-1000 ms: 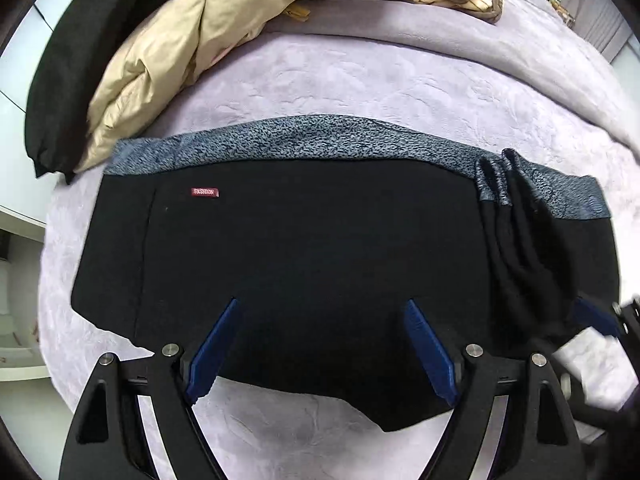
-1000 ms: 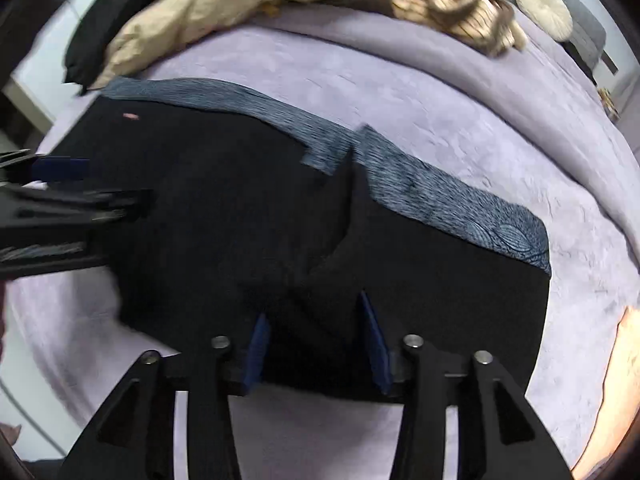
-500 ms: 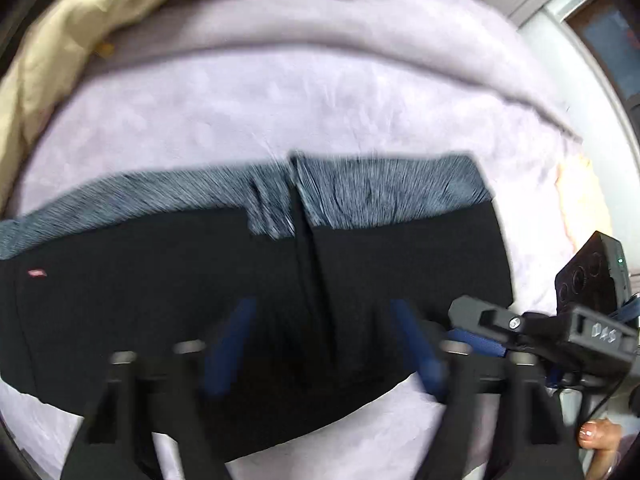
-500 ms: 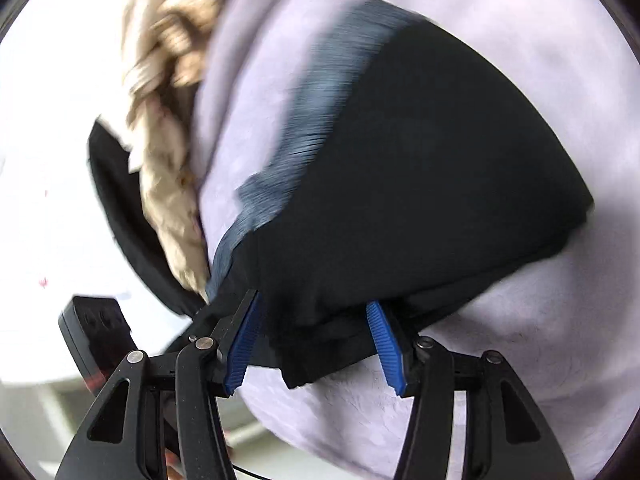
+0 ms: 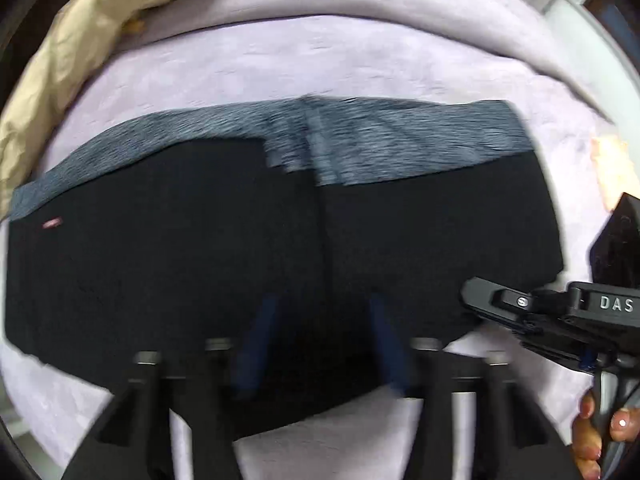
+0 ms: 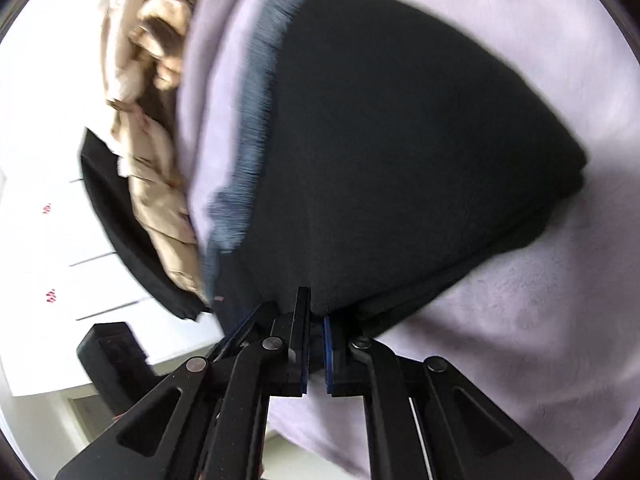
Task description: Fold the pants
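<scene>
pants (image 5: pixel 280 248) long axis 9-to-3; right gripper (image 6: pixel 316 344) pinches their 3 o'clock end hem; left gripper (image 5: pixel 324 344) fingers spread wide, empty, at 6.

From the left wrist we look down across the pants (image 5: pixel 280 260); the right-wrist view sits close, rolled sideways, sharing them and the bed (image 5: pixel 320 60).

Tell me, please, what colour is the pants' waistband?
Mottled blue-grey waistband, clearest in the left wrist view.
</scene>
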### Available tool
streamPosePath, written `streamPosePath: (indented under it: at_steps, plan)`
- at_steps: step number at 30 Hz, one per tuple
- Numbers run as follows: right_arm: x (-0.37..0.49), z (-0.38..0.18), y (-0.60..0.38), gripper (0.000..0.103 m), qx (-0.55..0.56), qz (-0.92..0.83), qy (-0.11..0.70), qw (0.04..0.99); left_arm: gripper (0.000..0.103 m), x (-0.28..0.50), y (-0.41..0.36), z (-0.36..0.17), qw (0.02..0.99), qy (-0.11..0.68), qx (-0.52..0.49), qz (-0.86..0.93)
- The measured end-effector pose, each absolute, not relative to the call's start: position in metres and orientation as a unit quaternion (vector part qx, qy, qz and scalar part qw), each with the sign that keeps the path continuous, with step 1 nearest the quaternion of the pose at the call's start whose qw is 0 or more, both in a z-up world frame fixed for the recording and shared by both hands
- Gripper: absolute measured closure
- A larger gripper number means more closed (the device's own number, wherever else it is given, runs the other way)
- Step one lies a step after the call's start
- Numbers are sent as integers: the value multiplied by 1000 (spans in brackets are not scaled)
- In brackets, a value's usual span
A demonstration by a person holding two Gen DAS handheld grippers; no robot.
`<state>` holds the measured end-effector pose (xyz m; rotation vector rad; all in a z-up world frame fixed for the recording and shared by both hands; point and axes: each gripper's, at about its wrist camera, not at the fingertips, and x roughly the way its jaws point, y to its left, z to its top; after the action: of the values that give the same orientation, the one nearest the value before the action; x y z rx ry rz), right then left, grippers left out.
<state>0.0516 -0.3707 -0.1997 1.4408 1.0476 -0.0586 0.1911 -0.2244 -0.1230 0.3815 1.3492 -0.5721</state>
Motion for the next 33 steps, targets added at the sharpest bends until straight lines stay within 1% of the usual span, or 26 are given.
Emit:
streamPosePath:
  at_steps: [1, 3, 4, 5, 6, 9, 11, 14, 16, 17, 18, 19, 22, 24, 26, 27, 29, 30, 31, 32, 33]
  plan:
    - [53, -200, -373, 98, 628, -20, 460, 627, 35, 193, -222, -121, 730, 611, 169, -255]
    - [55, -191, -377, 96, 617, -7, 473, 629, 35, 195, -219, -111, 733, 611, 152, -258]
    - [63, -184, -377, 90, 606, 2, 485, 631, 35, 196, -219, -105, 738, 607, 150, -255]
    - [64, -175, -378, 81, 589, 11, 502, 633, 35, 198, -220, -96, 745, 598, 151, -254]
    - [66, -160, -379, 79, 565, 23, 511, 648, 35, 198, -222, -89, 750, 591, 151, -256]
    - [69, -114, -393, 78, 498, 33, 482, 720, 35, 204, -244, -73, 761, 571, 146, -272]
    - [75, -95, -413, 78, 456, -12, 469, 756, 35, 209, -263, -72, 761, 563, 154, -281]
    - [99, -111, -431, 78, 430, -43, 492, 755, 35, 217, -288, -94, 757, 566, 191, -263]
    - [112, -139, -432, 78, 429, -52, 533, 728, 35, 220, -287, -117, 747, 580, 218, -239]
    - [115, -156, -428, 79, 440, -47, 551, 707, 28, 221, -285, -131, 738, 590, 231, -231]
    - [114, -165, -424, 79, 451, -41, 555, 698, 24, 220, -280, -135, 737, 591, 234, -230]
    - [110, -167, -419, 79, 453, -39, 555, 697, 22, 219, -275, -135, 739, 588, 231, -235]
    - [105, -159, -405, 78, 432, -33, 554, 711, 22, 213, -261, -125, 734, 592, 226, -247]
    - [98, -150, -397, 70, 423, -28, 558, 713, 22, 209, -250, -119, 732, 596, 219, -247]
    - [97, -139, -388, 52, 405, -25, 564, 719, 22, 204, -234, -109, 734, 599, 208, -242]
    - [96, -134, -382, 48, 390, -25, 567, 725, 22, 201, -224, -103, 736, 600, 199, -240]
    - [95, -122, -369, 34, 355, -31, 576, 736, 22, 196, -208, -95, 739, 601, 186, -240]
    - [94, -118, -365, 31, 344, -33, 581, 737, 21, 193, -201, -92, 742, 601, 181, -237]
    - [94, -114, -359, 26, 334, -36, 586, 737, 11, 191, -191, -88, 743, 602, 175, -236]
    - [92, -110, -352, 23, 325, -38, 590, 738, 0, 190, -183, -86, 744, 602, 171, -234]
    - [91, -108, -346, 23, 320, -39, 593, 738, 0, 188, -177, -85, 746, 601, 170, -231]
